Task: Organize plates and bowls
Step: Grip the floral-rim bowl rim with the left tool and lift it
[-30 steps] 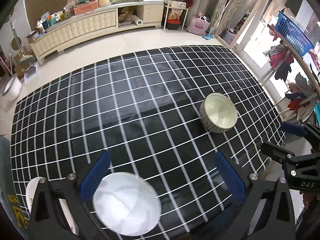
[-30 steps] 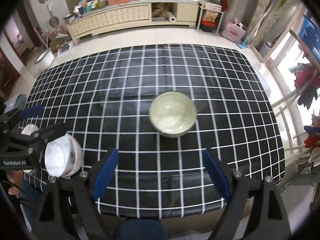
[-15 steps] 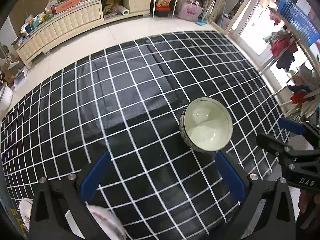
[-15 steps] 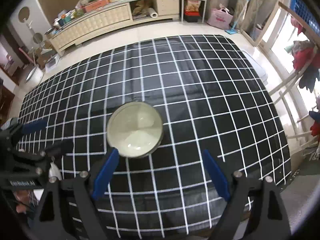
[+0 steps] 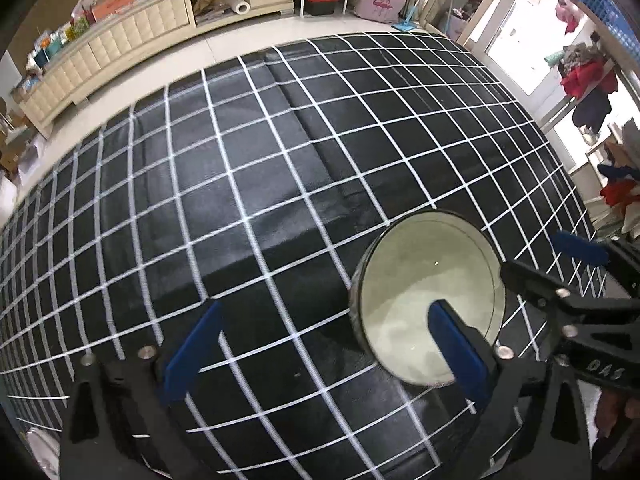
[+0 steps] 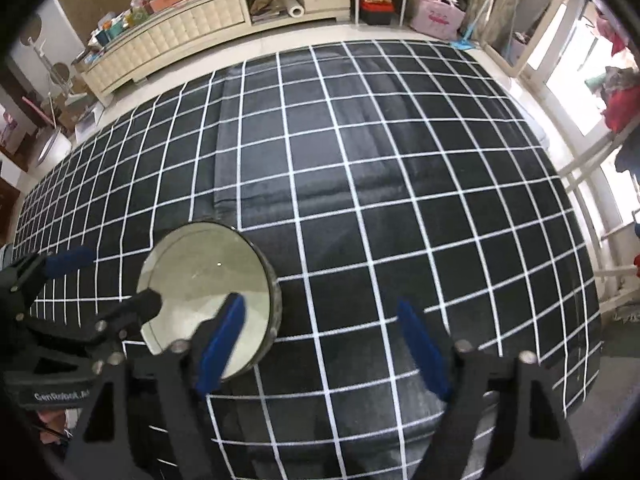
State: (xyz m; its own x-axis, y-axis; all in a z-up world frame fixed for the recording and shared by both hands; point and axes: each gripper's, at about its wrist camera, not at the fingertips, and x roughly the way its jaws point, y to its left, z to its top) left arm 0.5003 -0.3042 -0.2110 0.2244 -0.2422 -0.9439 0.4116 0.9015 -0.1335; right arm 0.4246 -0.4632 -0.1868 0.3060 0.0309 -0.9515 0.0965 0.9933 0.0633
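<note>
Nearer now, bowl (image 5: 424, 292) (base hidden) fills both views.

A glazed ceramic bowl (image 5: 428, 300), glossy and pale inside, sits at four o'clock on a black tablecloth (image 5: 260, 184) with a faint sheen and white grid. Matt black plastic gripper frames carry smooth blue pads (image 6: 220, 344) and bright metal screws.

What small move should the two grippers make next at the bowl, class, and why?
Probably lower both a little further, then close. The bowl stands upright on the checked cloth. The left gripper and right gripper have just been closing, yet each has one finger over the bowl's inside, one outside, neither pressing the rim.
</note>
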